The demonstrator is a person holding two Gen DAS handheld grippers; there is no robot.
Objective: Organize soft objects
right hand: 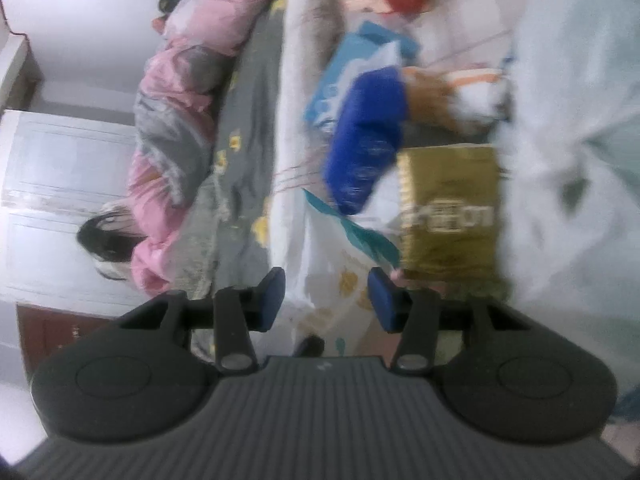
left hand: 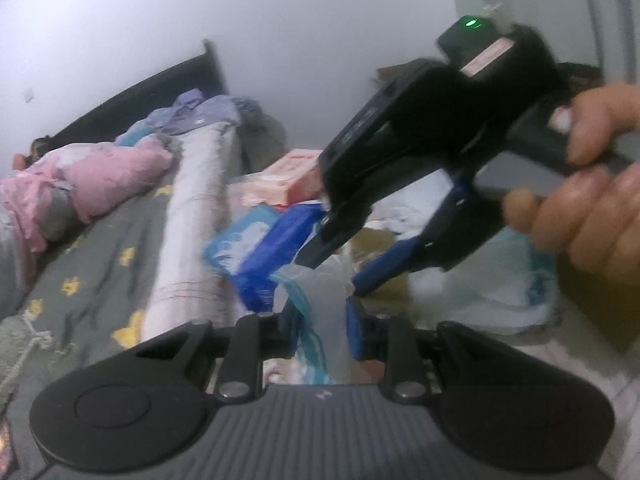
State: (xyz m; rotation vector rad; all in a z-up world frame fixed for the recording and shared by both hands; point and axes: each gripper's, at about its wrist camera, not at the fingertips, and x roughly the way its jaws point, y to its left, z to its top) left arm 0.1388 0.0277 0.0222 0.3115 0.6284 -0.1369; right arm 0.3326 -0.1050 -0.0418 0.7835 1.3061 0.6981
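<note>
A clear plastic bag (left hand: 320, 292) with a teal stripe hangs between my left gripper's (left hand: 318, 322) fingers, which are shut on its edge. In the right wrist view the same bag (right hand: 332, 272) shows white with yellow prints, and it lies in the gap of my right gripper (right hand: 326, 298), whose fingers stand apart around it. A hand (left hand: 592, 200) holds the right gripper (left hand: 340, 270) just above the bag. Beyond the bag lie a dark blue soft pack (right hand: 364, 148), a light blue pack (right hand: 340, 76) and a gold packet (right hand: 448, 208) on the bed.
A pink and grey quilt (left hand: 100, 176) is bunched at the left on a grey sheet (left hand: 92, 276) with yellow stars. A rolled pale blanket (left hand: 192, 216) runs beside the packs. A pink-red box (left hand: 288, 176) sits behind them. White cloth (right hand: 560, 120) fills the right.
</note>
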